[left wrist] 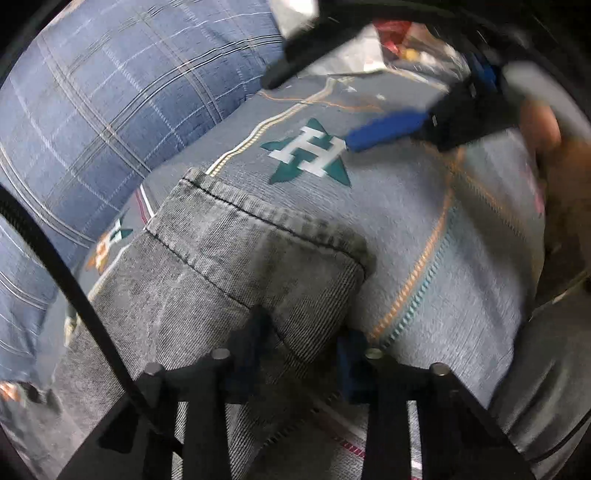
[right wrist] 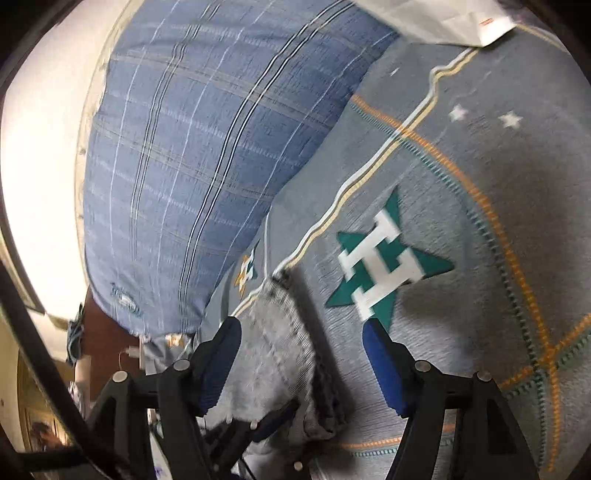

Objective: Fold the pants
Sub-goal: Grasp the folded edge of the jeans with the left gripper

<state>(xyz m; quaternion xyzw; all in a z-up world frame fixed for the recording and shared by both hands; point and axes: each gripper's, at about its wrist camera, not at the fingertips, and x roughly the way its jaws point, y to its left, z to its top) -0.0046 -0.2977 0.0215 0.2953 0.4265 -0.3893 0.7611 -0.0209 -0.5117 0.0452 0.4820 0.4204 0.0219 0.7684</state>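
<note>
You're mid-fold. Pants [left wrist: 236, 266] lie on the blanket [left wrist: 424, 221], hem end toward the pillow [left wrist: 110, 92]. Left gripper [left wrist: 299, 354] jaws look clamped on the denim; right gripper [right wrist: 301, 354] jaws are apart, hem edge between them, not gripped. Next, I'd close the right on that hem, then carry both ends together. Pillow and paper bag [right wrist: 443, 18] crowd the far side.

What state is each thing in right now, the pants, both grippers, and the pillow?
Pants: grey denim, lying on the bedspread, hem end forward, held between the left fingers.
Left gripper: shut on the pants.
Right gripper: open, fingers spread apart, over the pants hem, gripping nothing.
Pillow: blue plaid, resting on the bedspread beside the pants.
</note>
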